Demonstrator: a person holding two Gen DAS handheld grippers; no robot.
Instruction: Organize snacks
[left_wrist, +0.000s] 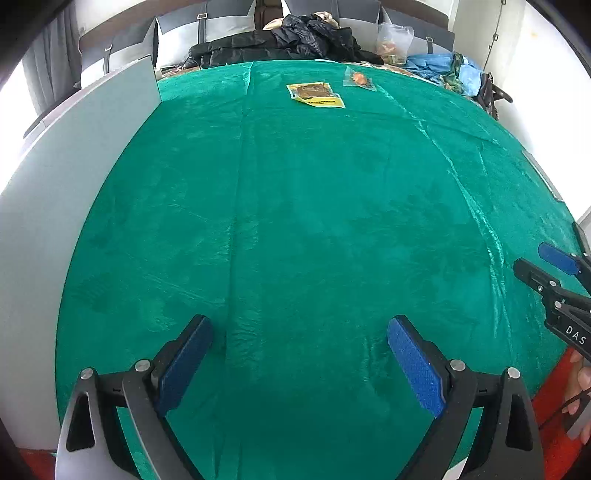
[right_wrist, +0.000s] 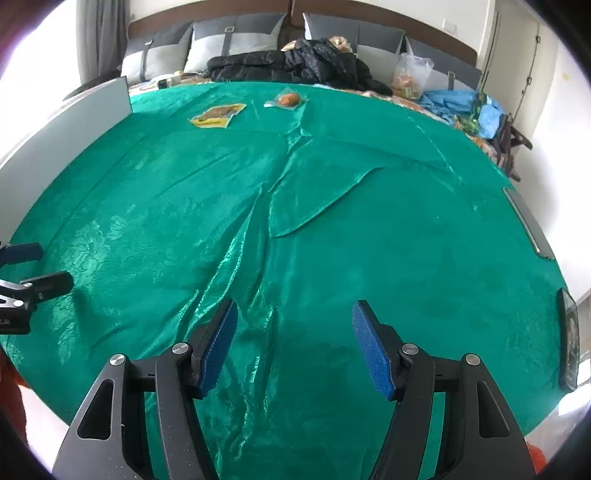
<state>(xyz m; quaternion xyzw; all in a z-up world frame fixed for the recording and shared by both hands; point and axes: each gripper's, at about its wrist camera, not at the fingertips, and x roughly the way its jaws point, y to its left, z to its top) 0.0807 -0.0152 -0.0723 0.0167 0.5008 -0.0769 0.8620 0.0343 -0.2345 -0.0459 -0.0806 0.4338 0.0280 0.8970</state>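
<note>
A green cloth (left_wrist: 295, 221) covers the whole surface, smooth on the left and rucked into long shiny folds toward the right. A pale grey board (left_wrist: 74, 177) stands upright along its left edge. Beyond the far edge lie a heap of black jackets (left_wrist: 295, 42), a clear bag (left_wrist: 393, 40) and crumpled blue fabric (left_wrist: 439, 66).

The 2 snacks lie flat at the far end, near each other but apart. The larger is a yellow packet (left_wrist: 316, 95) with a brown picture on its face. Just to its right is a small clear packet (left_wrist: 358, 78) with something orange-brown inside.

The left tongs (left_wrist: 300, 332) point steeply down over the near part of the cloth, jaws wide apart with only cloth between the blue pads (left_wrist: 415, 369). The right tongs (right_wrist: 294, 317) are angled down too, jaws apart and holding nothing. In the left wrist view a hand (left_wrist: 580, 384) shows at the right edge behind the right tongs.

Between the tongs and the snacks lies a broad bare stretch of cloth.
</note>
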